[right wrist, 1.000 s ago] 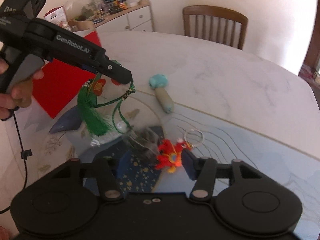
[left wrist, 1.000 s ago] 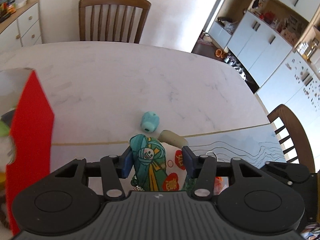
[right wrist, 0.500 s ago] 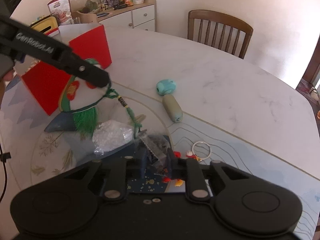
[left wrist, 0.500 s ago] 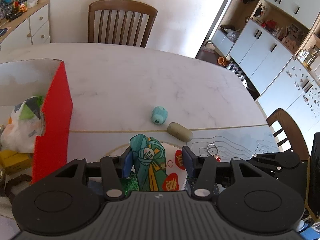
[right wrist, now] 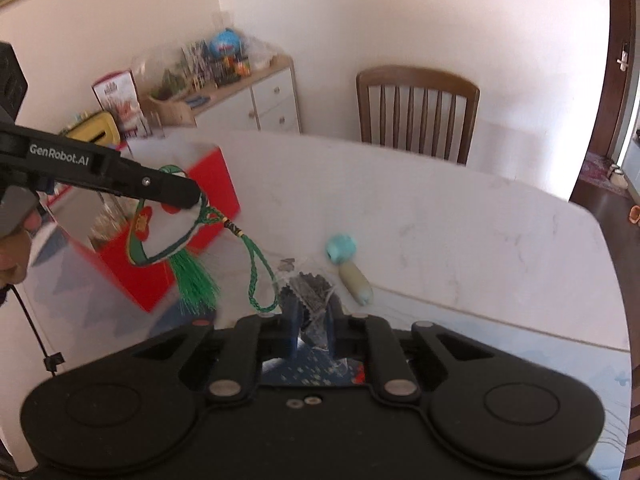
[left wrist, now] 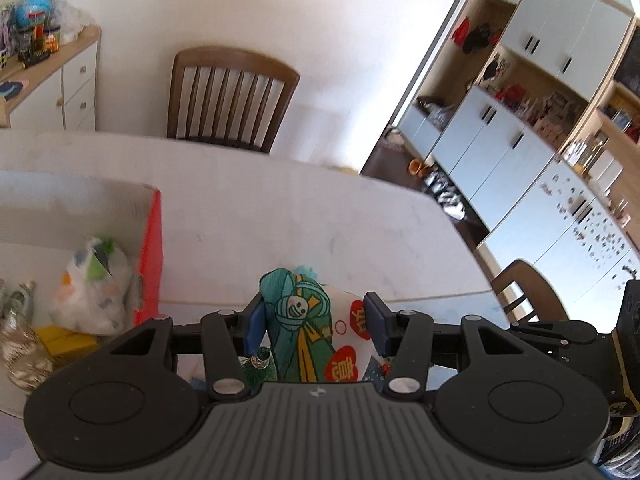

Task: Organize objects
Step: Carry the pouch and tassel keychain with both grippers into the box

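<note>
The right gripper (right wrist: 311, 330) had just been closing and clenched a small clear packet (right wrist: 310, 300) of dark bits between its blue pads, lifted above the table (right wrist: 460, 232). The left gripper (left wrist: 315, 322) grasped an embroidered sachet (left wrist: 308, 328) (white cloth with green trim and red patches), whose green tassel (right wrist: 194, 280) and braided cord (right wrist: 256, 276) dangled in the air beside the red box (right wrist: 188, 216). Farther out, a mushroom-shaped toy (right wrist: 348, 268) with a turquoise cap lay on the marble top. A plastic bag (left wrist: 94, 284) sat inside the box. Beyond stood a wooden chair (right wrist: 416, 112).
</note>
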The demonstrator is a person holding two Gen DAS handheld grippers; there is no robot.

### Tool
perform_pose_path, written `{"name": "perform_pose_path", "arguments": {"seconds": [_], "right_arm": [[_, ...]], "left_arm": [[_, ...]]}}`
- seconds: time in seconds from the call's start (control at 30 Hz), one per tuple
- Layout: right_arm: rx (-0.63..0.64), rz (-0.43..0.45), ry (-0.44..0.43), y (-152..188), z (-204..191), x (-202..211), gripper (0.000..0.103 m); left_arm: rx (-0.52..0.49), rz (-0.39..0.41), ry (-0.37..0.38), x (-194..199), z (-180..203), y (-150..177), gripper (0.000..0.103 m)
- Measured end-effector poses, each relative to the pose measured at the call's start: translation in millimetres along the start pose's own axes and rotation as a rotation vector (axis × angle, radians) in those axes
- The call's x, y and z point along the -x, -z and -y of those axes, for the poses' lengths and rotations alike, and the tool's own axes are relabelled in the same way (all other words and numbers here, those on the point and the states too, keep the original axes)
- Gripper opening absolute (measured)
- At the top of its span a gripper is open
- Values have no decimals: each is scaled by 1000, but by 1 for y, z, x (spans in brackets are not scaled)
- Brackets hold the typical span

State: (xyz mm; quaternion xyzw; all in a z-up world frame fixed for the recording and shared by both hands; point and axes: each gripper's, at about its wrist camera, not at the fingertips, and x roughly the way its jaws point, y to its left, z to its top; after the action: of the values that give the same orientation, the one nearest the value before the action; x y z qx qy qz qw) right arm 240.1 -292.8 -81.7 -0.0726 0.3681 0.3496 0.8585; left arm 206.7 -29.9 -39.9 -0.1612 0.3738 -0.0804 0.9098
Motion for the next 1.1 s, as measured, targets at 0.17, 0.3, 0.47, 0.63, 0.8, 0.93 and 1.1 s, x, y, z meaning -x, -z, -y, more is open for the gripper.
{"name": "perform_pose_path", "arguments": {"seconds": [0.17, 0.3, 0.47, 0.63, 0.8, 0.93, 1.1], "right_arm": [[2, 45, -7, -20, -20, 15, 12], [16, 62, -20, -36, -44, 17, 12], [38, 66, -45, -56, -82, 9, 12], [73, 76, -68, -73, -120, -6, 12], [94, 64, -78, -85, -152, -28, 12], [88, 45, -90, -88, -171, -43, 12], [112, 4, -93, -88, -192, -66, 12]], "left_arm": [[-8, 45, 10, 34, -16, -12, 50], [-2, 61, -13, 56, -34, -22, 50], [-7, 81, -58, 82, -66, -34, 50], [-10, 99, -112, 102, -100, -45, 50], [-13, 116, -179, 117, -138, -51, 50], [-5, 105, -242, 118, -171, -52, 50], [12, 77, -301, 105, -206, -54, 50]]}}
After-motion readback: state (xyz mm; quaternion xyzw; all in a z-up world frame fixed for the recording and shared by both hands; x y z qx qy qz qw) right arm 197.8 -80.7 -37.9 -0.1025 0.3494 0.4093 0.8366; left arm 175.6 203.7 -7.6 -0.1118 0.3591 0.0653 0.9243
